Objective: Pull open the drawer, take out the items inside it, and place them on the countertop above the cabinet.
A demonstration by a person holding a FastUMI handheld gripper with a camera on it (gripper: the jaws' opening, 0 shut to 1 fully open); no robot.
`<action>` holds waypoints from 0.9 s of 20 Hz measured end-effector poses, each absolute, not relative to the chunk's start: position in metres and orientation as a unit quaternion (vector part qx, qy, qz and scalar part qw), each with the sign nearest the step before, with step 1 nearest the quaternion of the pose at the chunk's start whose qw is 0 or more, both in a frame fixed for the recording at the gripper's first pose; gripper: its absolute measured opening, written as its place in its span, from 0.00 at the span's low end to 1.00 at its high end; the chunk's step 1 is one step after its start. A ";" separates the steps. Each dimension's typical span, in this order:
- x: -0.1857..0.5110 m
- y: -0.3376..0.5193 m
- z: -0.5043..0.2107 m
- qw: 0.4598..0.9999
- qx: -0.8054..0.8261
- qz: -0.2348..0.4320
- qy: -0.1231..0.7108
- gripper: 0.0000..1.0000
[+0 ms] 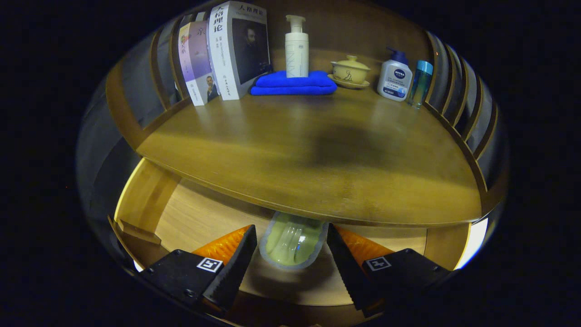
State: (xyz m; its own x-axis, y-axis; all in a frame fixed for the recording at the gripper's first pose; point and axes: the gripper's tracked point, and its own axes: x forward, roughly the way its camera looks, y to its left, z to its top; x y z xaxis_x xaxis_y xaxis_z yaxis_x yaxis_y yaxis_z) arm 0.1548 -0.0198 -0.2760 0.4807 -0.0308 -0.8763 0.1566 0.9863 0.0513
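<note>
Along the back of the surface (281, 150), L to R: a few books (222, 50) are standing upright w/ a slight lean, nearest the slatted side rail (150, 81). Just R of them a folded blue cloth (294, 83) is lying flat, and a white pump bottle (297, 47) is standing on or right behind it; can't tell which. Next, a yellow lidded cup (350, 69) is sitting on its saucer, apart from the cloth. Then a white bottle w/ dark blue pump (395, 77), and touching or just beside it a slim teal bottle (420, 84) by the R rail. Middle and front of the surface are lying bare, w/ a dark shadow across the centre.

Below the surface edge, the drawer (190, 218) is standing pulled open, light wood floor showing. The pale green packet (293, 240) is lying on the drawer floor, partly tucked under the surface's front lip, sitting between the two fingers and slightly ahead of them.

The tongs (290, 254) are spread wide, released, fingers either side of the packet w/ gaps both sides, not pressing on it.
</note>
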 end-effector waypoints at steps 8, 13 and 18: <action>0.159 -0.021 -0.292 0.841 0.085 -0.066 0.530 0.58; 0.152 -0.016 -0.284 0.842 0.108 -0.050 0.526 0.22; 0.141 -0.010 -0.272 0.842 0.122 -0.022 0.525 0.22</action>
State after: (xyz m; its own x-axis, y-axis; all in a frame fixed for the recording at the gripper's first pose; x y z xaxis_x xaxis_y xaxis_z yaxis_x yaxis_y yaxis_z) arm 0.1411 -0.0095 -0.2723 0.4488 0.0912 -0.8890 0.1656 0.9691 0.1831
